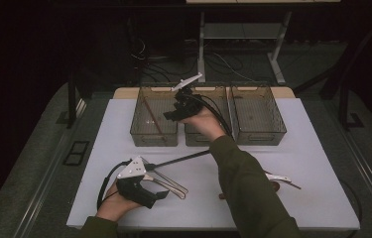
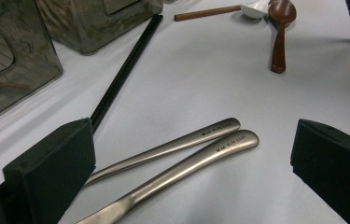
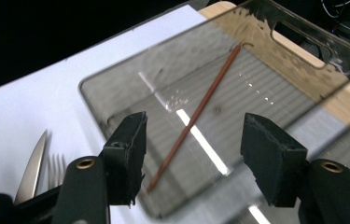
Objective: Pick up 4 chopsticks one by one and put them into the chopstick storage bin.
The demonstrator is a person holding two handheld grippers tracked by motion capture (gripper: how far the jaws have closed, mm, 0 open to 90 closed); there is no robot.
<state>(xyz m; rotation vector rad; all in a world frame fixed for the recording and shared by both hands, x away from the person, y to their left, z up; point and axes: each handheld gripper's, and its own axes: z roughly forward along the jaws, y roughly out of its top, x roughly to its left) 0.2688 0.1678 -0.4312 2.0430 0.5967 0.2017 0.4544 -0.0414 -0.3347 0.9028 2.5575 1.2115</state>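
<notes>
Counting: three bins (image 1: 154, 135) | one chopstick (image 3: 195, 114) (inside leftmost) | right hand-held gripper (image 3: 193, 156) open, empty

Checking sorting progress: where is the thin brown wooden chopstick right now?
The thin brown wooden chopstick lies diagonally on the floor of the leftmost clear plastic bin in the high view, below the open right gripper.

Olive-green sleeves (image 1: 245, 186) down to both wrists. Black left tool (image 1: 162, 194) topped by a grey three-cornered plate with small screw heads, a black cable looping behind. Right tool (image 1: 169, 115) black too, same grey plate above, a bundle of black cables trailing back. Blocky matte pads (image 3: 130, 140), brass-ringed screw holes just below.
</notes>
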